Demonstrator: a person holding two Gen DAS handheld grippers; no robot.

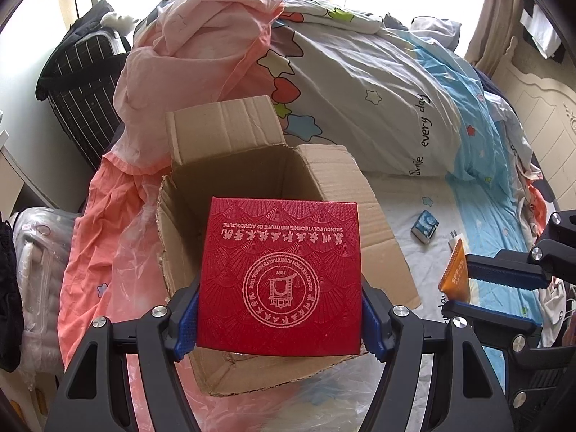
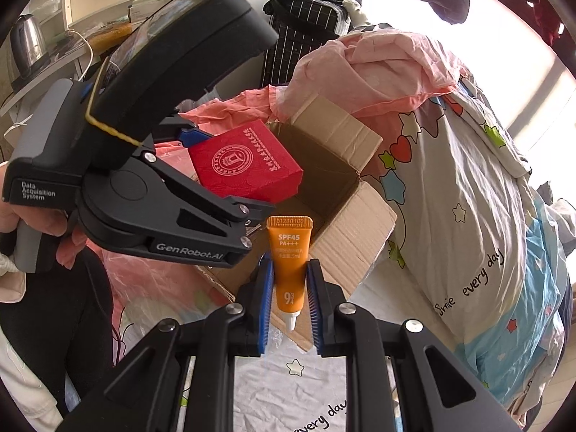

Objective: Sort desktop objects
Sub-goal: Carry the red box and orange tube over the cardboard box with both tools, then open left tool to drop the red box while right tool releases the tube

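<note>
My left gripper (image 1: 279, 311) is shut on a red square gift box (image 1: 280, 273) and holds it over the open cardboard box (image 1: 363, 194) on the bed. The red box (image 2: 248, 167) and the left gripper (image 2: 230, 180) also show in the right wrist view, above the cardboard box (image 2: 360, 223). My right gripper (image 2: 288, 280) is shut on a small orange sunscreen tube (image 2: 289, 266), cap toward the camera, just in front of the cardboard box's near flap. The right gripper (image 1: 504, 291) with the tube (image 1: 455, 273) shows at the right of the left wrist view.
A small blue packet (image 1: 425, 226) lies on the white sheet right of the cardboard box. A star-patterned duvet (image 1: 360, 82) and pink cloth (image 1: 201, 46) are heaped behind it. A black basket (image 1: 82, 82) stands at the far left. A kettle (image 2: 27, 41) sits on a desk.
</note>
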